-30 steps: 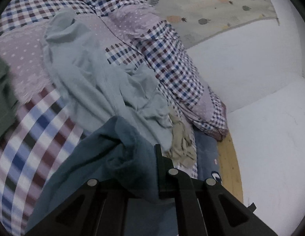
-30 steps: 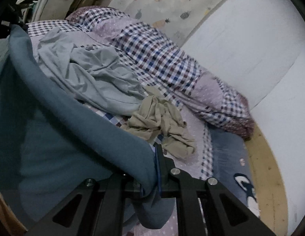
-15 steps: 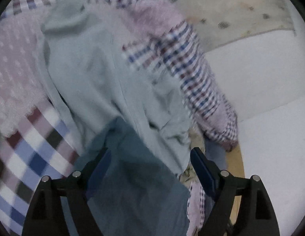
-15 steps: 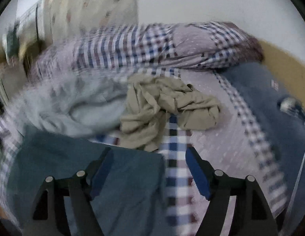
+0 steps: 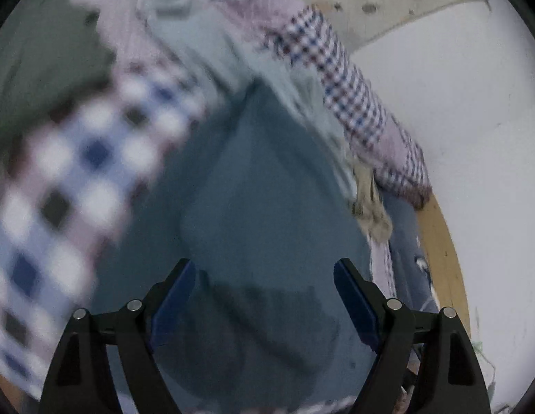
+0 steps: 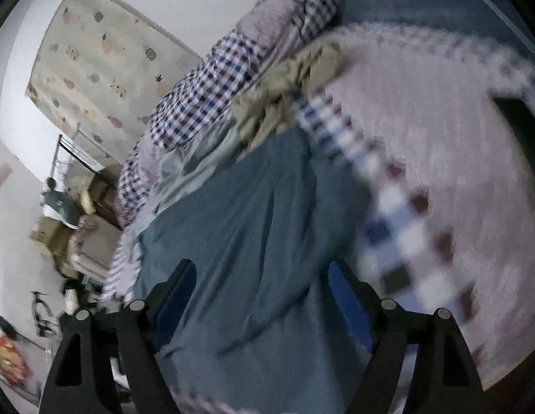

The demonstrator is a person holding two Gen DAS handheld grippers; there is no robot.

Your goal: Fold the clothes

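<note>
Both grippers have released the teal garment [image 5: 267, 214] since the frame one second back, where each was clamped on a fold of it. The left gripper [image 5: 264, 296] now has its fingers spread wide with nothing between them, and the right gripper [image 6: 260, 293] is likewise spread and empty. The teal garment lies on the bed [image 6: 439, 158], directly below both grippers, with creases visible across its surface in the right wrist view. Its far edge overlaps the pale grey garment [image 5: 205, 45], and a khaki garment [image 6: 288, 93] lies crumpled just beyond.

Risks from this state:
- Both views are motion-blurred, so edge location is uncertain; a re-grasp may catch mid-panel cloth instead of a hem.
- Fingers closing near the overlap may pinch the pale grey garment together with the teal one.
- Creases left unflattened will likely be locked into the next fold.
- Soft bedding may let the fingers grab the checked quilt [image 5: 343, 79] beneath.
</note>
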